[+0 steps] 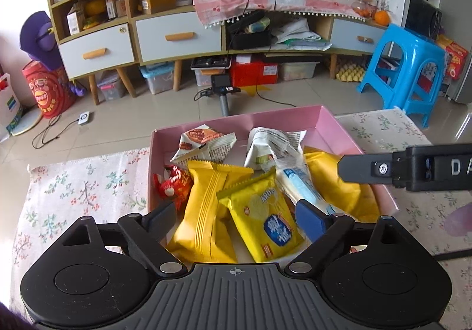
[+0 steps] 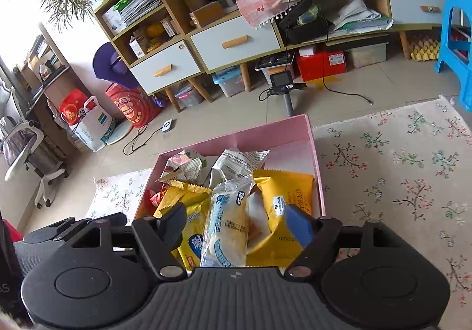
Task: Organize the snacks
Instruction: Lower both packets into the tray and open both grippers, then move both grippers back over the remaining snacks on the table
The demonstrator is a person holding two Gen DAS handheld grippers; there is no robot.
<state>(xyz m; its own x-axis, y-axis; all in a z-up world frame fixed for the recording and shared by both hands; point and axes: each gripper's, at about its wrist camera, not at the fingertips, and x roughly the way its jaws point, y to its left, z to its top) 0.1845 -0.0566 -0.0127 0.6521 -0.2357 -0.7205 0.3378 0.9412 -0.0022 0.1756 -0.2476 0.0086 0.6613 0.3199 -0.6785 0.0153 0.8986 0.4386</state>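
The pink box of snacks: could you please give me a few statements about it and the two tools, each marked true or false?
1. The pink box rests on a flowered cloth. True.
2. The left tool grips a yellow packet. False: it is open, pressing on nothing, with the yellow packet with the blue label lying below it.
3. A red packet lies at the box's left wall in the left wrist view. True.
4. The right tool is shut. False: it is open above the clear packet with blue print.
5. The box holds only yellow packets. False: white, red and clear ones lie there too.
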